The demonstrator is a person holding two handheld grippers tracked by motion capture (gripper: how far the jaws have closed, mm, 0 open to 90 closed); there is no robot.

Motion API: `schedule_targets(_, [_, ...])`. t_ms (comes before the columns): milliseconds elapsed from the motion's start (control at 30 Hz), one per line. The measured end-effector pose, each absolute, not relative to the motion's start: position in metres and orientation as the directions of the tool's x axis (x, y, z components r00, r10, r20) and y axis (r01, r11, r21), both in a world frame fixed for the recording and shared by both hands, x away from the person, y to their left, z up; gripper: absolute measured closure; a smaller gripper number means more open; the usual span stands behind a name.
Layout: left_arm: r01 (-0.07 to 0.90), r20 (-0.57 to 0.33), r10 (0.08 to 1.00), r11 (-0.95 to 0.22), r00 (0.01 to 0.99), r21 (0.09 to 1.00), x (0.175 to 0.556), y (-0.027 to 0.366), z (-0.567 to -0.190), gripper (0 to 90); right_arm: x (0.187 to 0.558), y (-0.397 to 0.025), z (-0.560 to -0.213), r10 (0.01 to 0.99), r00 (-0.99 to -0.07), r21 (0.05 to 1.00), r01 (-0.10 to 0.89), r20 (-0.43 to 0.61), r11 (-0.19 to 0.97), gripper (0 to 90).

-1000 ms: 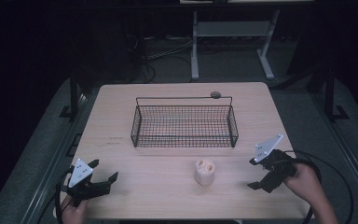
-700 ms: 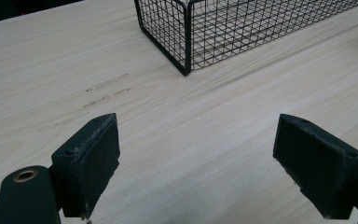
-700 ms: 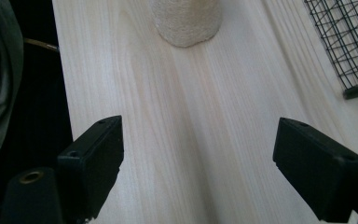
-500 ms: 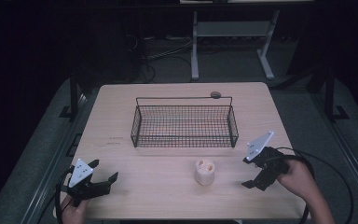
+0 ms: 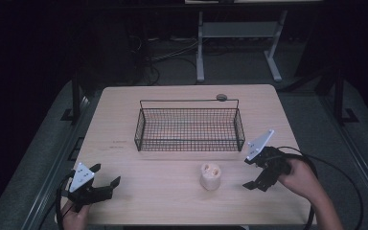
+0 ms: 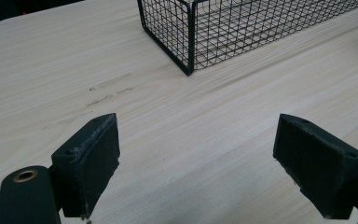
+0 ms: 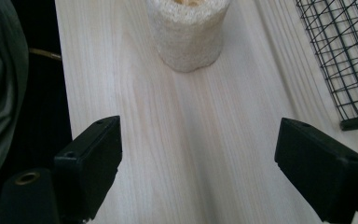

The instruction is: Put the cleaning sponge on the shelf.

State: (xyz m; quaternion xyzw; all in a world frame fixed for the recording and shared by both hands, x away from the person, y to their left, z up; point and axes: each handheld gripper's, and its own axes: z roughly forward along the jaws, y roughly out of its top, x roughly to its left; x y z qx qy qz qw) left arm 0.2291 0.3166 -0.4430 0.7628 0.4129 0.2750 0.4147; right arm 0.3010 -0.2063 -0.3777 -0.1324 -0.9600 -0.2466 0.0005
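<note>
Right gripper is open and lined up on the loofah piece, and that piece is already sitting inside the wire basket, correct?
Not quite. The right gripper is open and lined up on the loofah piece, but the piece stands on the table in front of the wire basket, outside it. The high view shows this.

Both grippers: left gripper (image 5: 106, 184) and right gripper (image 5: 247, 173) black, blocky jaw pads, grey triangular top plates, black trailing cables, brass-ringed hole by one jaw.
</note>
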Motion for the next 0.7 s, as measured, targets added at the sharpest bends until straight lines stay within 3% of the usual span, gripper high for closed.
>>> schedule_targets(700, [0.400, 0.075, 0.860, -0.310, 0.505, 0.862, 0.229, 0.318, -0.443, 13.7, 0.312, -0.168, -0.371, 0.216, -0.974, 0.444, 0.222, 0.064, 0.868, 14.2])
